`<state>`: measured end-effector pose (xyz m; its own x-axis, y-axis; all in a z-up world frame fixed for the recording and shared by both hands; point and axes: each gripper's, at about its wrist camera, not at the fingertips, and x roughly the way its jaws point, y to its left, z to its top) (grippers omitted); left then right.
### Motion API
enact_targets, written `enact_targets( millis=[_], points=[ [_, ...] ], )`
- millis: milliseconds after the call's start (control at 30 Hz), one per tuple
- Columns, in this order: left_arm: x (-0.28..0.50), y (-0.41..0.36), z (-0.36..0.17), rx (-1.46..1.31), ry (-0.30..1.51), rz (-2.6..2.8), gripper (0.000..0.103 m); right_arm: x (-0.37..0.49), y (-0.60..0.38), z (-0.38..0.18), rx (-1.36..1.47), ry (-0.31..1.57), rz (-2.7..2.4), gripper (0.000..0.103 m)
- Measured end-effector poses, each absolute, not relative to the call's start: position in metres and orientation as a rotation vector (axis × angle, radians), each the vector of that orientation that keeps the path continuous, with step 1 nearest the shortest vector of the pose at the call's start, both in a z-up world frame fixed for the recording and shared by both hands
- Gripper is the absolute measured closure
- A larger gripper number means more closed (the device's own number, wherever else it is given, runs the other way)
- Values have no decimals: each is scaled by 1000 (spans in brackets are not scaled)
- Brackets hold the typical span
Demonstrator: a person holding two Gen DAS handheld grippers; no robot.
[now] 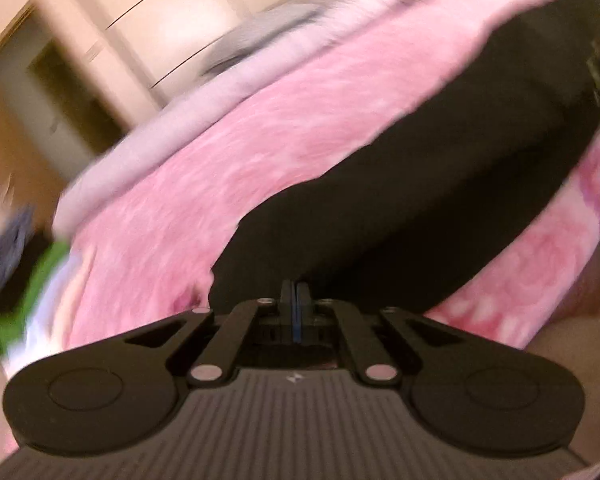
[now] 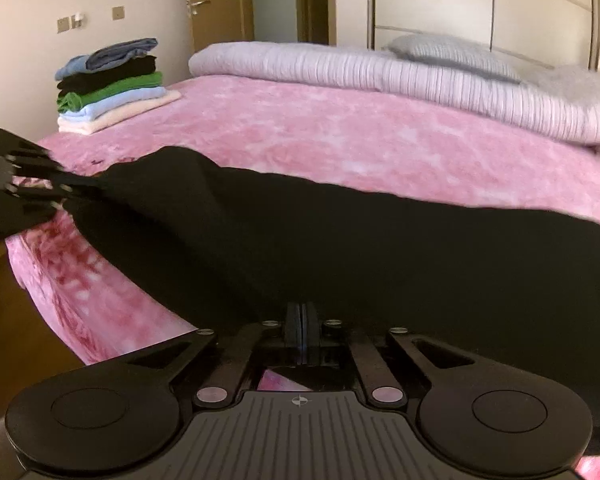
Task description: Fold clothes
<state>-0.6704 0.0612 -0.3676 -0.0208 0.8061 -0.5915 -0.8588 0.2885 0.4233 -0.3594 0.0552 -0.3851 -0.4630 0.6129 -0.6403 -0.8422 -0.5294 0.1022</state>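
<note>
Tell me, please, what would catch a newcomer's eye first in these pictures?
First, the black garment stretched across the near part of the pink bedspread, pinched at one edge by the right gripper and at the other by the left gripper. Next, the neat stack of folded clothes at the bed's far left corner, with blue, black, green and pale layers. Behind lie a rolled lilac blanket and a pillow.

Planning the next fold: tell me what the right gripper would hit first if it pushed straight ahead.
The right gripper is shut on the black garment, so it meets that cloth at once. Beyond lies the pink bedspread; depth past that is unclear.
</note>
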Motion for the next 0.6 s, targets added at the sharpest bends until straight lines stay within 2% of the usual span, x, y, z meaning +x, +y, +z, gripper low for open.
enact_targets(
  millis=[100, 200, 267, 400, 500, 600],
  points=[
    [-706, 59, -360, -462, 649, 1418, 99, -355, 56, -383, -646, 586, 2044, 103],
    [-739, 64, -362, -841, 298, 1432, 77, -351, 57, -381, -605, 655, 2023, 97],
    [-751, 70, -366, -990, 139, 1422, 76, -349, 58, -379, -578, 701, 2009, 93],
    [-760, 76, -378, -1167, 37, 1456, 76, -345, 56, -376, -595, 693, 1990, 84],
    [-765, 81, -384, -1257, -58, 1467, 75, -351, 49, -375, -667, 586, 2000, 76],
    [-769, 84, -388, -1322, -131, 1464, 75, -365, 38, -378, -805, 379, 2012, 74]
  ],
)
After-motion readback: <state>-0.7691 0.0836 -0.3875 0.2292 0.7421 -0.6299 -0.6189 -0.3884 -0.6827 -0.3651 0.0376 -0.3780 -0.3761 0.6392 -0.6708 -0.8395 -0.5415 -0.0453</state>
